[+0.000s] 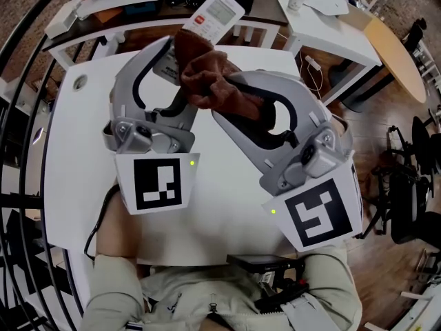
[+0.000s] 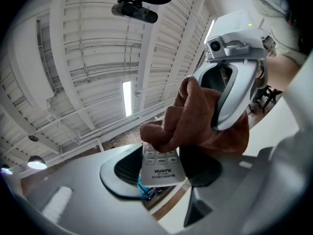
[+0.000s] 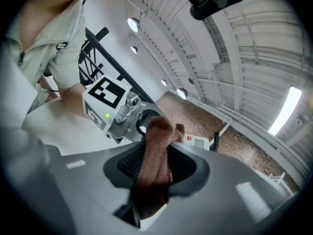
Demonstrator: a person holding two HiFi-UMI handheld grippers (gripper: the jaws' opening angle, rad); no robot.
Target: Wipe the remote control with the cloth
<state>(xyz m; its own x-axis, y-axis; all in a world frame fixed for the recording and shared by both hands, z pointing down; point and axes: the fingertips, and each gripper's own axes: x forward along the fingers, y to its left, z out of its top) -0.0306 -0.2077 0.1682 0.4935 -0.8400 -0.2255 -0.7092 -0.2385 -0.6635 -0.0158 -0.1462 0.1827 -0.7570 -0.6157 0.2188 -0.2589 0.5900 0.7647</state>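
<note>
We've got the remote control (image 1: pixel 215 15) clamped by its lower end in the left gripper (image 2: pixel 164 170), jaws partway closed on it. Right gripper (image 3: pixel 154 168) pinches the brown cloth (image 1: pixel 213 81), bunched just fwd of the left jaws, on the remote's buttons.

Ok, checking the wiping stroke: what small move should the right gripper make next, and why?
Probably slide the brown cloth along the remote control toward its display end. The right gripper pinches the cloth, draped over the remote's middle near the left gripper holding it; the display end shows uncovered.
</note>
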